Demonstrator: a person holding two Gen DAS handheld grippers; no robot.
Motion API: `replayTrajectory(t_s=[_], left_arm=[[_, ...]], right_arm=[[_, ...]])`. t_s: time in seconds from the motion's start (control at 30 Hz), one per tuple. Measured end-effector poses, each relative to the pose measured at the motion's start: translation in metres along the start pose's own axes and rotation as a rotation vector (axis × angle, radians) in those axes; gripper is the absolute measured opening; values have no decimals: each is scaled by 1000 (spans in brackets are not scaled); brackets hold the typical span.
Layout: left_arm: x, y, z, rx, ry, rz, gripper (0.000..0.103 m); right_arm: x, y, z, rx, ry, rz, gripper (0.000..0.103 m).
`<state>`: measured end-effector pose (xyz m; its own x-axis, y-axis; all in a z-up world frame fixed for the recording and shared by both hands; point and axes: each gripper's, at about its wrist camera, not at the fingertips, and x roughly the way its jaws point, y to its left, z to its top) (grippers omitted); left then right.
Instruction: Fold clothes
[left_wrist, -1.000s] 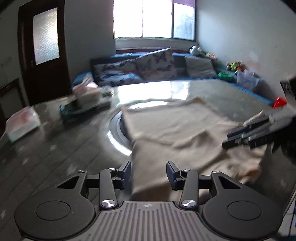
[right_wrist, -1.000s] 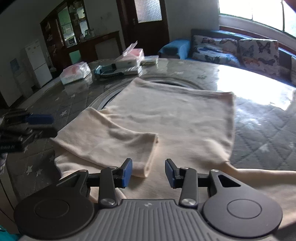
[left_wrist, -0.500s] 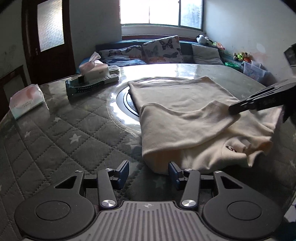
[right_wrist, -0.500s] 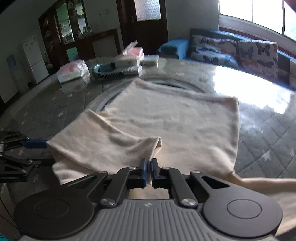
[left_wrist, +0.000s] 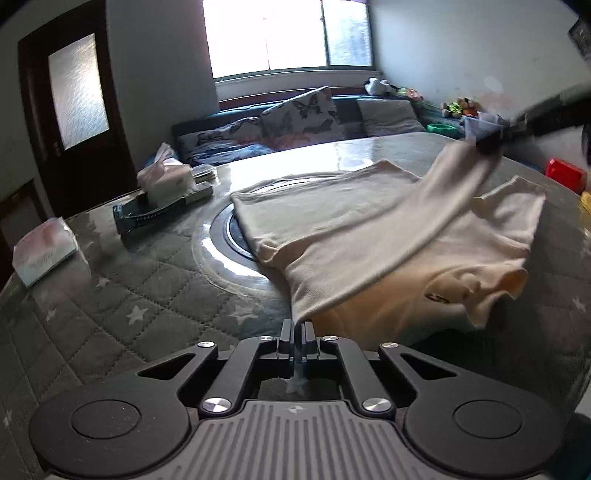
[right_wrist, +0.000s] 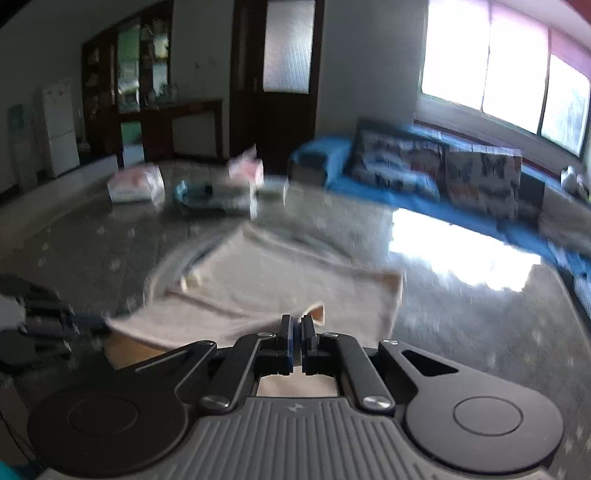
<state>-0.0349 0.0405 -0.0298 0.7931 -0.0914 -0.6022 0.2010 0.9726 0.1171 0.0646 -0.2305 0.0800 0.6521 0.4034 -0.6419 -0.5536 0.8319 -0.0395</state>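
Observation:
A cream sweater (left_wrist: 332, 221) lies spread on the round quilt-covered table (left_wrist: 122, 291). My left gripper (left_wrist: 296, 332) is shut on the sweater's near corner, and a band of cloth rises from it up to the right. At the top right the right gripper (left_wrist: 491, 144) shows blurred, holding the other end of that raised fold in the air. In the right wrist view my right gripper (right_wrist: 296, 328) is shut on a cream edge of the sweater (right_wrist: 280, 291), well above the table. The left gripper (right_wrist: 44, 317) appears dark at the far left.
A tissue box on a dark tray (left_wrist: 162, 199) and a wrapped tissue pack (left_wrist: 44, 254) sit on the table's left side. A metal turntable ring (left_wrist: 229, 236) lies under the sweater. A sofa with butterfly cushions (left_wrist: 295, 114) stands beyond the table. A red object (left_wrist: 565, 173) sits at right.
My left gripper has shut on the sweater's near corner. The right gripper, which shut half a second ago, has lifted its edge high, pulling the fold taut off the table.

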Motion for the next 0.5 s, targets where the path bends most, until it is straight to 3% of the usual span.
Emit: replayTrajectory(t_s=[0.2,0.5], left_arm=[[-1,5,-4,28,47,-15,4],[2,20,26,23,19,-29,7]], right_arm=[[31,-6,-33,27,137,22,7],[46,-24,-29,71,119,29,16]])
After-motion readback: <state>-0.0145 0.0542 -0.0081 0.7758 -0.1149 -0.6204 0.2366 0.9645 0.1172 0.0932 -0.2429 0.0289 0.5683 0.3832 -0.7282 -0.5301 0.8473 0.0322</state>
